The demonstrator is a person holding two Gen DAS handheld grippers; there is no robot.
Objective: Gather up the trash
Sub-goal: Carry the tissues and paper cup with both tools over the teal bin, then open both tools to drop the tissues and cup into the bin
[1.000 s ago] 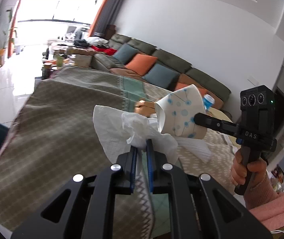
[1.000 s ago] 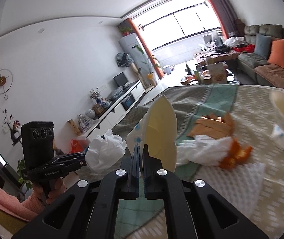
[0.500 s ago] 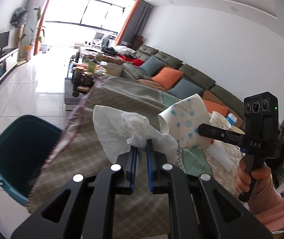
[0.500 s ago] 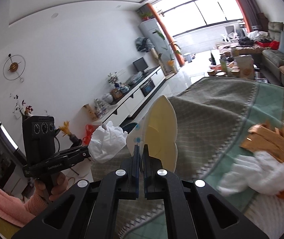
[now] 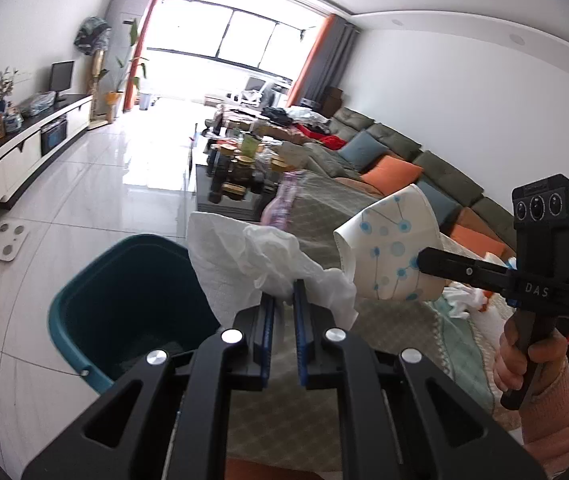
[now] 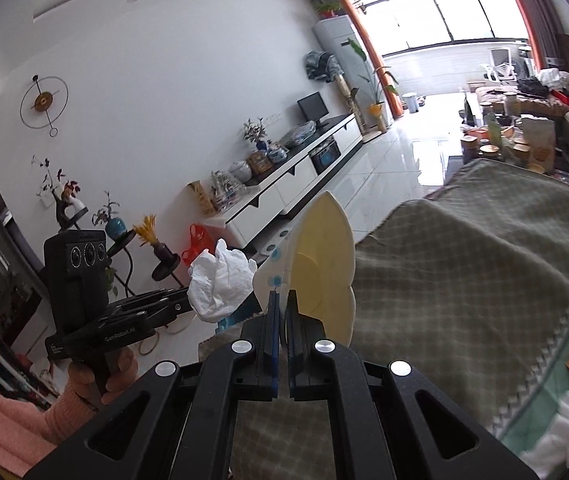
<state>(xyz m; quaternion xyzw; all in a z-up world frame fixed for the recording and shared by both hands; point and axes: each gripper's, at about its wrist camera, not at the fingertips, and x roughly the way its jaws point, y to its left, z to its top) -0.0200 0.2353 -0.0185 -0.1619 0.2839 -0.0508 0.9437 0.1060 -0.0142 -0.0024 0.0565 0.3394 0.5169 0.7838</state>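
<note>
Trash is held in both hands: a crumpled white tissue (image 5: 260, 260) in the left gripper (image 5: 282, 300) and a flattened paper cup (image 5: 392, 248) with blue dots in the right gripper (image 6: 282, 304). Both loads hang in the air above the edge of a desk (image 5: 324, 344) covered by a grey-green patterned cloth. A dark teal bin (image 5: 124, 300) stands on the tiled floor, below and to the left of the tissue, its open mouth facing up. Of the two hands the left is nearer the bin; the cup sits further right, over the desk. The left jaws are nearly closed, pinching the tissue's bunched end. The right jaws are fully closed on the cup's rim, squashing it flat, its long axis pointing up and away.
</note>
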